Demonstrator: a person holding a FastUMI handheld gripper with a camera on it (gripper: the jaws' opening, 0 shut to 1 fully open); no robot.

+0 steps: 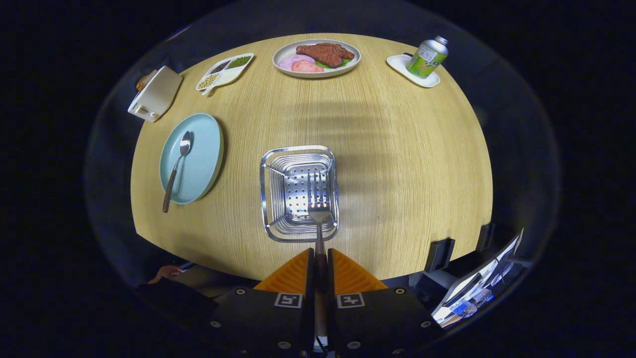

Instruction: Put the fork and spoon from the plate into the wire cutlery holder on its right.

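The round wooden counter [397, 164] carries everything, and most of it sits along the far edge, well apart from the work in front. Nearer, to the left of the claw, lies the pale blue plate [201, 149], with the spoon [177, 166] resting on it, bowl away and dark handle reaching past the near rim; that overhang should make the handle easy to take later. Just right of the plate, and straight ahead of the fingers, stands the wire cutlery holder [299, 191], seen from above so its perforated floor shows through the open top. Farther off are a plate of meat and sliced ham [316, 58], a divided dish of beans [224, 73], a white lidded box [155, 93], and a green can [427, 57] standing on a small white tray [401, 63].

The claw [319, 271] is closed on the fork [318, 209], both fingers pressing its dark handle, which runs back between them. The tines point forward and down over the holder's mouth, apparently so the fork can drop in head first. By my judgement the fork is about to be released into the holder, and the spoon is not yet moved, so the task is roughly half done.
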